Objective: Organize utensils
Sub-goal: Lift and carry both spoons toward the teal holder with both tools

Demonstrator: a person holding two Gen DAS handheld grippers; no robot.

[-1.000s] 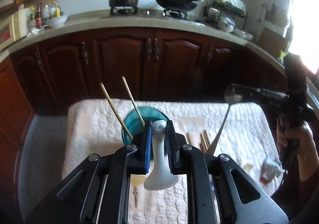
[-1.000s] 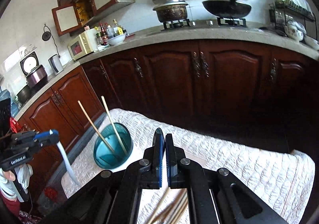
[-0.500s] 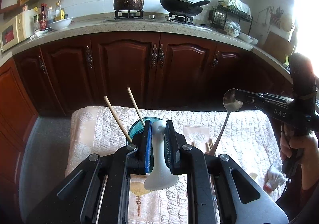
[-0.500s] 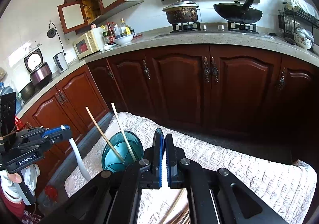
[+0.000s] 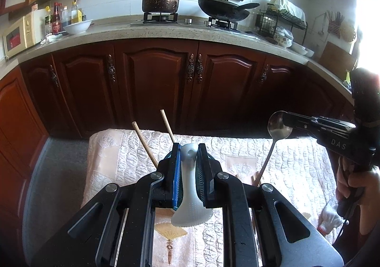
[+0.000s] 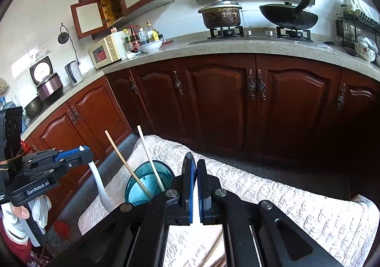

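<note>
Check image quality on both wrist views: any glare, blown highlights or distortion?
Left wrist view: the window at the right edge is blown out white, washing over the dish rack; the countertop bows from fisheye. Right wrist view: evenly lit, no glare, cabinet doors curved, corners vignetted black.

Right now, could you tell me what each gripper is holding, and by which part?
The left gripper clamps the white rice paddle by its handle, blade hanging down. The right gripper pinches the metal spoon at its bowl, handle hanging down.
</note>
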